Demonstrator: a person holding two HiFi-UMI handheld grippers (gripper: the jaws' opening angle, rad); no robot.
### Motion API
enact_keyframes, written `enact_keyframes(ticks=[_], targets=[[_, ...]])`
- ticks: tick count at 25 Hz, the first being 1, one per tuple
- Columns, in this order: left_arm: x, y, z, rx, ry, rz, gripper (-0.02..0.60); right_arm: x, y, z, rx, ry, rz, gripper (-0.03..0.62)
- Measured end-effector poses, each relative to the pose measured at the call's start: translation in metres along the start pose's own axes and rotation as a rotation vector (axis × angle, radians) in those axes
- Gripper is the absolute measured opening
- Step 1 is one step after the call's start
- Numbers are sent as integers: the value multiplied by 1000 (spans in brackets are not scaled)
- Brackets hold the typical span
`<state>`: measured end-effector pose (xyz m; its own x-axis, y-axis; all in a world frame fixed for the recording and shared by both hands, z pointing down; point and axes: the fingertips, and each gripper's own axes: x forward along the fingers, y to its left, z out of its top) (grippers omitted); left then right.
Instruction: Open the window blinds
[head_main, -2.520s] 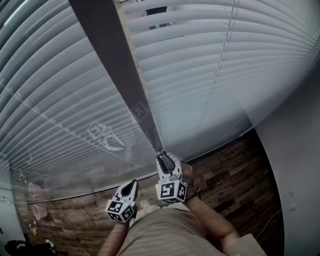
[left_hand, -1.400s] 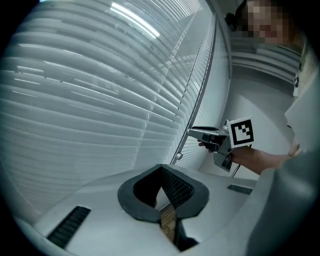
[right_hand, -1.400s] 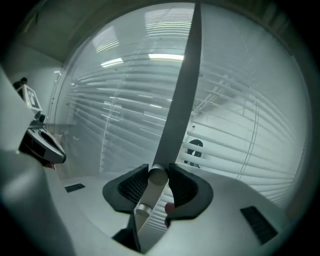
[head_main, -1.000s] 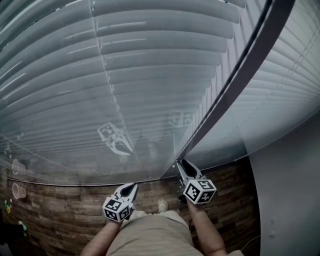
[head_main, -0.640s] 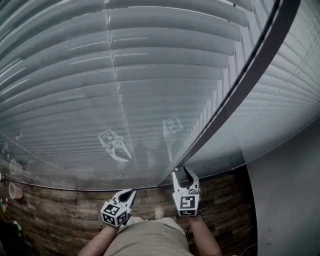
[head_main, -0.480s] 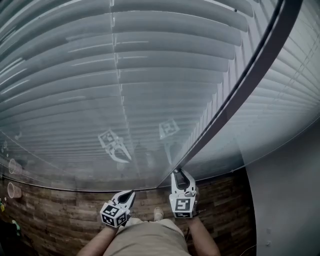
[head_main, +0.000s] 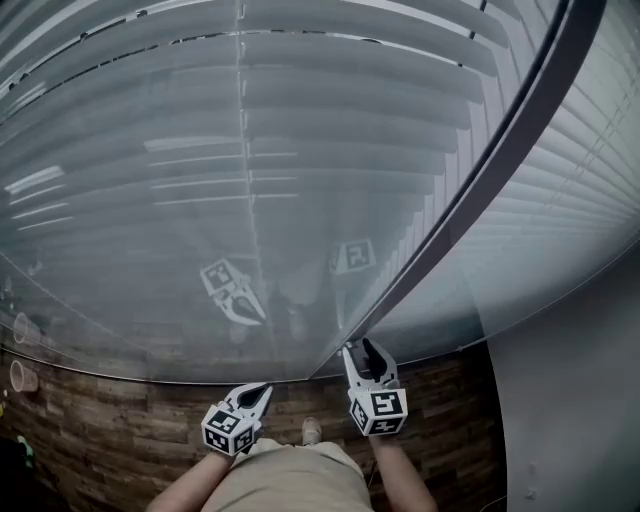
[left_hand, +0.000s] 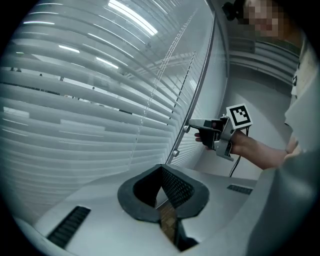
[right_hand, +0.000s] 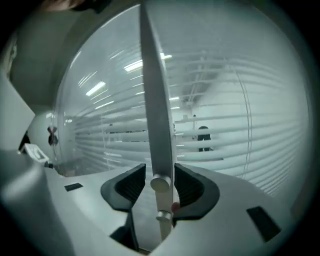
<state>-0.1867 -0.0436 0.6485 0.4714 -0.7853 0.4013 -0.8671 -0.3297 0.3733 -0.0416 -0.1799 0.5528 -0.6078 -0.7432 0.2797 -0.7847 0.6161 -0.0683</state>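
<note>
Slat-tilting step: my right gripper (right_hand: 160, 172), jaws just opened, straddles the tilt knob (right_hand: 160, 184) on the frame post (right_hand: 152, 100) without pinching it; my left gripper (left_hand: 161, 169) is closed and empty; next I likely clamp the knob and twist.

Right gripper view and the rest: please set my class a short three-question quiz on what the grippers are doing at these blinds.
1. True or false: the left gripper is gripping a cord.
2. What stands between the right gripper's jaws? A) a slat B) a round knob on the window post C) nothing
3. Do the blinds hang in front of the glass or behind it?

Key: 1 false, its jaws are together and empty. 2 B; the jaws have just been opening and the pads stand off the knob. 3 behind; the glass mirrors both grippers.
</note>
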Motion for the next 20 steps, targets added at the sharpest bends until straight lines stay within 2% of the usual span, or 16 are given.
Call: enact_keyframes(ticks=[4, 6, 7, 8, 9, 12, 13, 14, 17, 19, 20], targets=[[-3, -1, 3, 1, 0, 6, 12, -1, 14, -3, -338, 24, -71, 163], [-4, 1, 1, 0, -1, 11, 12, 1, 13, -7, -421, 20, -114, 115], [-4, 2, 0, -1, -2, 13, 12, 1, 12, -8, -408, 21, -123, 113], [-5, 3, -1, -2, -3, 16, 12, 1, 10, -8, -341, 23, -119, 107], [-5, 3, -1, -3, -3, 18, 12, 1, 6, -8, -216, 24, -101, 106], [-6, 3, 3, -7, -1, 20, 12, 1, -12, -8, 310, 49, 5, 103], [-6, 2, 5, -6, 0, 19, 12, 2, -14, -6, 405, 66, 29, 103], [-5, 2, 5, -6, 1, 17, 12, 2, -14, -4, 428, 82, 40, 103], [-1, -1, 5, -2, 3, 10, 12, 2, -9, -2, 281, 76, 37, 104], [0, -2, 5, 2, -2, 6, 12, -2, -8, 0, 107, 46, 1, 111], [1, -1, 5, 4, -5, 6, 12, -3, -8, 0, -4, 35, -27, 135]])
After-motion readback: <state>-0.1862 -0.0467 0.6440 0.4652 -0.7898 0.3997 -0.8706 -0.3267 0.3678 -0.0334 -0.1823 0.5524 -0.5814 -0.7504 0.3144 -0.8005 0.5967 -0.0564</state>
